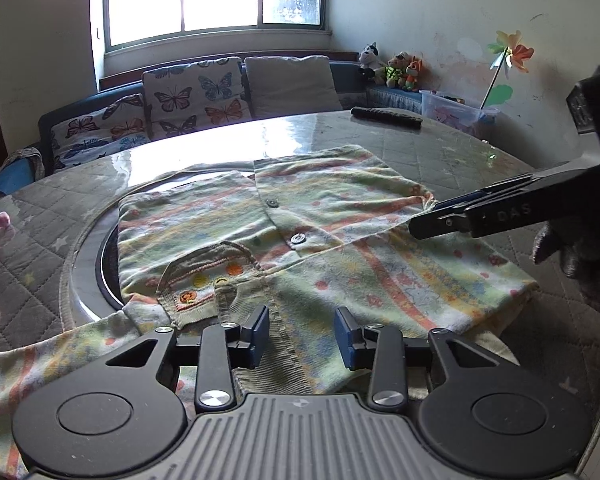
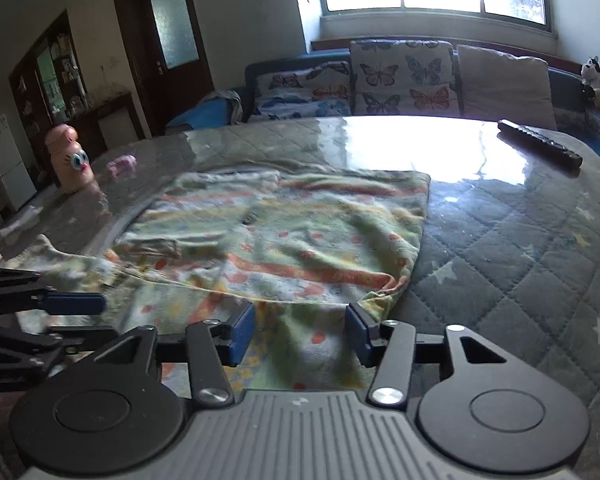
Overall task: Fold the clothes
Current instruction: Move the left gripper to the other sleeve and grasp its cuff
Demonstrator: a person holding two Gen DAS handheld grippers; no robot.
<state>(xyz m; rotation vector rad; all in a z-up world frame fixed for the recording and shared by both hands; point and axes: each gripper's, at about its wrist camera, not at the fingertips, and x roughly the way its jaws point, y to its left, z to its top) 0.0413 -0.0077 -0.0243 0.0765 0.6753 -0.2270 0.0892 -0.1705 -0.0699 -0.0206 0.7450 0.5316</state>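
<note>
A small pale green buttoned garment [image 1: 319, 240] with orange stripes and dots lies spread on the round table; it also shows in the right wrist view [image 2: 292, 240]. My left gripper [image 1: 301, 334] is open, its blue pads just above the garment's near edge by the ribbed collar. My right gripper [image 2: 300, 332] is open over the garment's near right corner. In the left wrist view the right gripper [image 1: 435, 224] comes in from the right at the garment's edge. The left gripper [image 2: 76, 304] shows at the left of the right wrist view.
The table [image 1: 439, 148] has a quilted grey cover under glass. A black remote [image 1: 385, 117] lies at its far side. A pink toy figure [image 2: 72, 160] and a small pink item [image 2: 122, 166] stand at the left. A sofa with butterfly cushions [image 1: 192, 96] is behind.
</note>
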